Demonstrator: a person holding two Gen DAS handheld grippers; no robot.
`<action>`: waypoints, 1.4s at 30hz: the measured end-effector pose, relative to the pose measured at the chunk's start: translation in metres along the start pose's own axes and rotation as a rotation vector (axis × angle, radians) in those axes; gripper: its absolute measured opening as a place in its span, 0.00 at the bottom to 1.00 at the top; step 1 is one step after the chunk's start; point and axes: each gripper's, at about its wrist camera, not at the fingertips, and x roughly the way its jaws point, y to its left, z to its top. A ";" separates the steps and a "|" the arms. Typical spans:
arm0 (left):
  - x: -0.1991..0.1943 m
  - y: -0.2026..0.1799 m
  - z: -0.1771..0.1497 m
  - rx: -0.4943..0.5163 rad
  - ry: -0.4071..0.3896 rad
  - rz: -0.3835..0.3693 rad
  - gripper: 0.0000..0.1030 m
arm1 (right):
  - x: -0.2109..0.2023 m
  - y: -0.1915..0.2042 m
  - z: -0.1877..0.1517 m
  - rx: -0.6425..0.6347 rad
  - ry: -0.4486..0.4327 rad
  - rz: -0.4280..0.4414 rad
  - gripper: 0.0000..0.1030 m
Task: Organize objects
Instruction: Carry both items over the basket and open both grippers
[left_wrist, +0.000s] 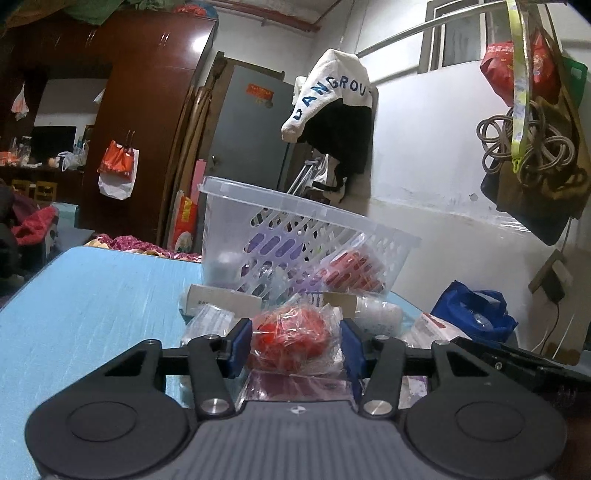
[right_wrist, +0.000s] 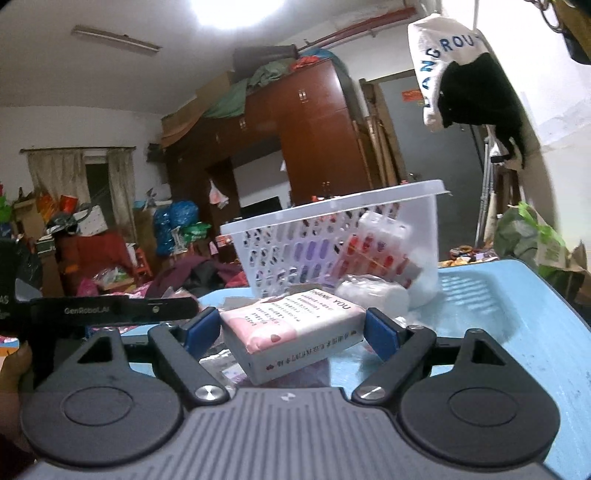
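White perforated basket (left_wrist: 295, 236), far on the blue tabletop (left_wrist: 92, 295), holding purple and red-patterned packets. Left gripper (left_wrist: 295, 349): jaws narrowed against a red item in a clear bag (left_wrist: 291, 339), near the basket. Right gripper (right_wrist: 291, 332): jaws wide, flanking a pink-and-white box (right_wrist: 291, 328) printed "THANK YOU"; contact cannot be told.
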 end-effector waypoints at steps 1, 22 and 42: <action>-0.001 0.001 0.000 -0.001 -0.002 -0.001 0.54 | 0.000 -0.001 0.000 0.004 -0.001 -0.006 0.84; 0.121 -0.005 0.171 0.029 0.034 0.065 0.81 | 0.126 -0.018 0.165 -0.184 0.005 -0.108 0.87; -0.016 -0.004 -0.003 0.055 0.027 0.065 0.90 | 0.003 -0.013 -0.004 0.023 0.138 0.071 1.00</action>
